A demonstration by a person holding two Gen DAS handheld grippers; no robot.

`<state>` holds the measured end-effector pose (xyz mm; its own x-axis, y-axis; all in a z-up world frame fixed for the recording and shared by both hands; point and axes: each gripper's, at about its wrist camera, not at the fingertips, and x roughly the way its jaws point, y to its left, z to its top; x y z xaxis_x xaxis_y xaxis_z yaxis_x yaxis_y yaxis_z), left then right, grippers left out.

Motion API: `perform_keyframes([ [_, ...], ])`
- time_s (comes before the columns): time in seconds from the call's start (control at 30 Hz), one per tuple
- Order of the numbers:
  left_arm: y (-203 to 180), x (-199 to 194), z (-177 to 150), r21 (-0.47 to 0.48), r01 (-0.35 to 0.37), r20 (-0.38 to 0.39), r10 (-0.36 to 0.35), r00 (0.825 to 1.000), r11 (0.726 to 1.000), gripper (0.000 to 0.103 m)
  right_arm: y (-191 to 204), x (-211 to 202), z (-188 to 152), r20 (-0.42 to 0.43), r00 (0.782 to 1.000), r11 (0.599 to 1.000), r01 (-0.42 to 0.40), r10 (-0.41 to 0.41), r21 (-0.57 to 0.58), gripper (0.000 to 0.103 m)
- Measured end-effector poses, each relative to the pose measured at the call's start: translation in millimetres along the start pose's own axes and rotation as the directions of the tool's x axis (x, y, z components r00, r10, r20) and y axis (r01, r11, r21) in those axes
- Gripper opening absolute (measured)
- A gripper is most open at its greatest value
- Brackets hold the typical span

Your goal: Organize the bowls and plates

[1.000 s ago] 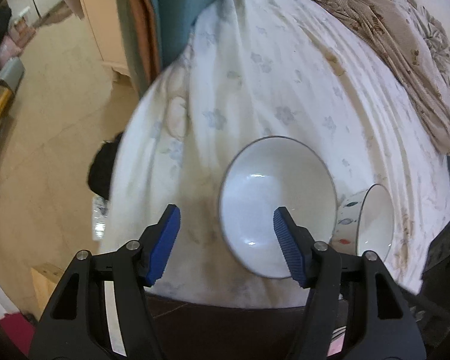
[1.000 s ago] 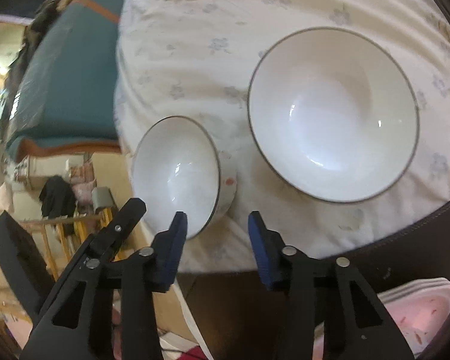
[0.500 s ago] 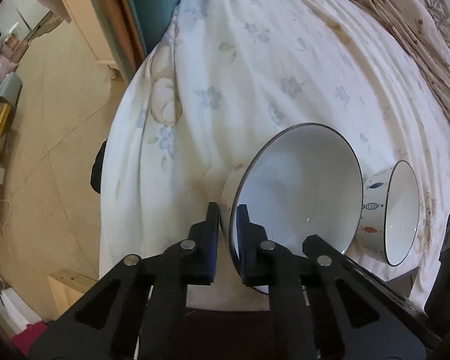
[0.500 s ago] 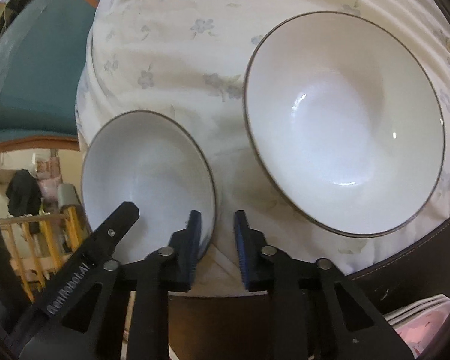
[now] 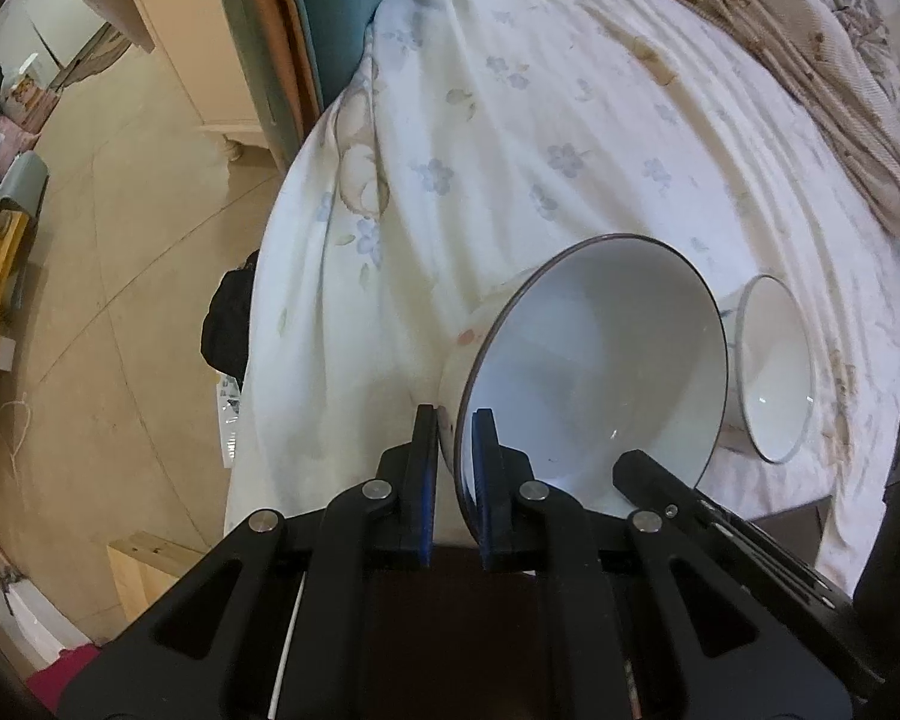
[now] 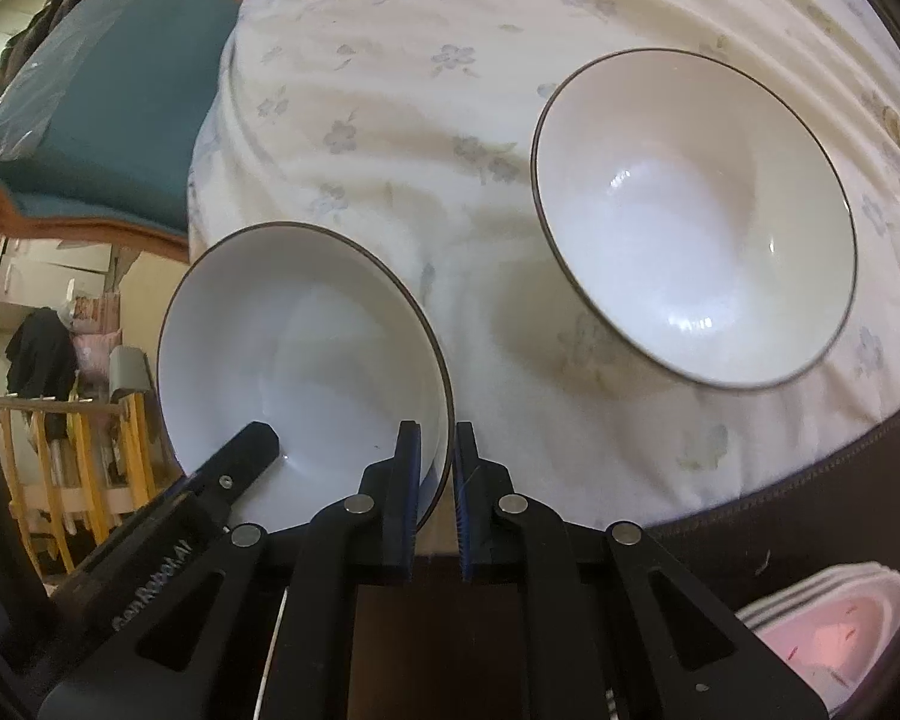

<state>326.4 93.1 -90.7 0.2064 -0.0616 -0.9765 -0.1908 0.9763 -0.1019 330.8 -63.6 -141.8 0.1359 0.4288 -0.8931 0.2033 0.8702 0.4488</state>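
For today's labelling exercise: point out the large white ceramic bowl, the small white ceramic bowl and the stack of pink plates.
Large white ceramic bowl (image 6: 690,222), right wrist view, inner base.
Small white ceramic bowl (image 6: 306,360), right wrist view, inner wall.
Stack of pink plates (image 6: 834,630), right wrist view, top plate.

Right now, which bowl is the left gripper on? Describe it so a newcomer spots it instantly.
Start at the floral white sheet covering the table. At its near edge sit two white bowls side by side. The large bowl, wide with a dark rim, is clamped at its rim by the left gripper; the small bowl beside it is narrower, held by the right gripper.
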Motion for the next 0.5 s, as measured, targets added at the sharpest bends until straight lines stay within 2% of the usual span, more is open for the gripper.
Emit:
perform_keyframes([
  [0.37,-26,-65,-26,0.039,0.053,0.081,-0.056,0.995,0.998,0.009,-4,-61,-26,0.062,0.998,1.0,-0.02,0.021,-0.021,0.011],
  [0.5,-42,-87,-44,0.087,0.082,0.101,-0.091,0.991,0.993,0.009,-13,-93,-41,0.098,0.995,0.999,-0.028,0.031,-0.03,0.011],
])
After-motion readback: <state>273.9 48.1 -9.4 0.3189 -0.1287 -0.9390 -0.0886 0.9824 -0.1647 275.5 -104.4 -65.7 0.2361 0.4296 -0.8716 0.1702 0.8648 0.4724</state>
